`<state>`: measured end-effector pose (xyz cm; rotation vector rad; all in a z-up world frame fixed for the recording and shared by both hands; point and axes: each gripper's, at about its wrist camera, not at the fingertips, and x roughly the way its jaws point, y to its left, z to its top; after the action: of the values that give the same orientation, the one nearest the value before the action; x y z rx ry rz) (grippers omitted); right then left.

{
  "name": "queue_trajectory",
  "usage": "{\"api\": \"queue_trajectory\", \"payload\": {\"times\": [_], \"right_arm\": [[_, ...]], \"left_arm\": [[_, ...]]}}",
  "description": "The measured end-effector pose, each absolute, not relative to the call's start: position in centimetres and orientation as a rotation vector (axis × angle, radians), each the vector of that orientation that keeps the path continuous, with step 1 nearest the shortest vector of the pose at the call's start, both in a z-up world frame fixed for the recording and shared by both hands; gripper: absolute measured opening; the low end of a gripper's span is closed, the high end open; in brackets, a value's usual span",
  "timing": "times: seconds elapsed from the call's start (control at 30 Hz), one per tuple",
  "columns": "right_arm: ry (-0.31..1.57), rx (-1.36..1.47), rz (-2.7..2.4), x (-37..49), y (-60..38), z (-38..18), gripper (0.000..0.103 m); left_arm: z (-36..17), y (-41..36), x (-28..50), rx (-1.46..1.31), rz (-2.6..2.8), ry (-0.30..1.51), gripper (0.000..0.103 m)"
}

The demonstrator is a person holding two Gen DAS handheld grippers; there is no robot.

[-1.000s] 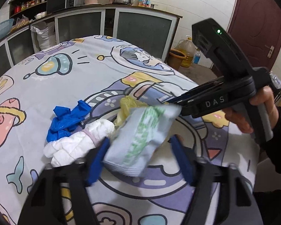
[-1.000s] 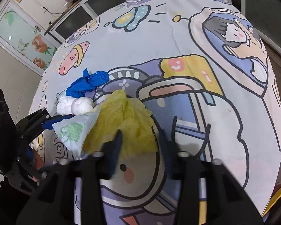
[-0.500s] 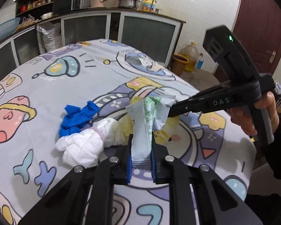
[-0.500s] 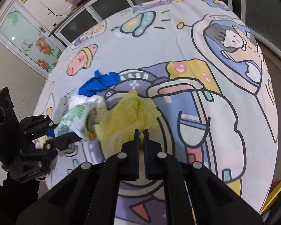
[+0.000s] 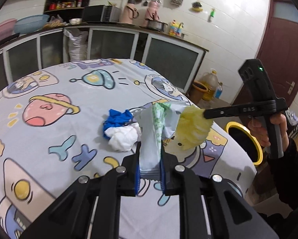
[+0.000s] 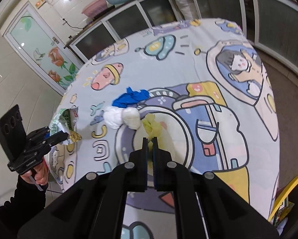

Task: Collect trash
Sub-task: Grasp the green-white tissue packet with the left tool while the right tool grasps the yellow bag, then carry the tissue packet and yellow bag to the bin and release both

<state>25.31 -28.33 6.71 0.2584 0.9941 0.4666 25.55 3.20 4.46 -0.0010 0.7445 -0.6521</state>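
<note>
Two grippers each hold one piece of trash above the table (image 5: 49, 139), which is covered with a cartoon-print cloth. In the left wrist view, the left gripper (image 5: 150, 171) has its jaws clamped on the lower edge of a white and green wrapper (image 5: 155, 131), which stands up between the blue pads. The right gripper (image 5: 205, 115), seen from the side in that view, has its jaws pressed together on a crumpled yellow wad (image 5: 192, 131), lifted off the cloth just beside the wrapper. In the right wrist view the same yellow material shows between the nearly touching fingers. Left on the cloth are a blue crumpled glove (image 6: 131, 98) and a white crumpled bundle (image 6: 122, 117), touching each other near the middle of the table. A yellow-rimmed bin (image 5: 246, 141) stands past the table edge, below the right hand (image 5: 268, 129).
</note>
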Motion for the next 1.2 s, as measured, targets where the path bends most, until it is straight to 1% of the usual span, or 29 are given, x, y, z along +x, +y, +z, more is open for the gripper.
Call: {"api": "queue_trajectory", "payload": {"times": [0.3, 0.5, 0.73, 0.97, 1.2], "right_arm": [[0.899, 0.228, 0.473, 21.7, -28.6, 11.1, 0.004], [0.892, 0.22, 0.454, 20.1, -29.6, 11.5, 0.004], [0.894, 0.252, 0.408, 18.1, -32.2, 10.6, 0.004], [0.869, 0.3, 0.322, 15.1, -37.1, 10.4, 0.005], [0.817, 0.365, 0.168, 11.2, -44.6, 10.8, 0.005]], "left_arm": [[6.1, 5.6, 23.6, -0.047, -0.615, 0.696, 0.014], [6.6, 5.5, 22.4, -0.034, -0.608, 0.685, 0.014], [6.5, 4.0, 21.3, -0.009, -0.628, 0.696, 0.014], [6.1, -0.4, 20.8, 0.026, -0.698, 0.722, 0.014], [6.5, -8.8, 20.7, 0.074, -0.843, 0.712, 0.014]]}}
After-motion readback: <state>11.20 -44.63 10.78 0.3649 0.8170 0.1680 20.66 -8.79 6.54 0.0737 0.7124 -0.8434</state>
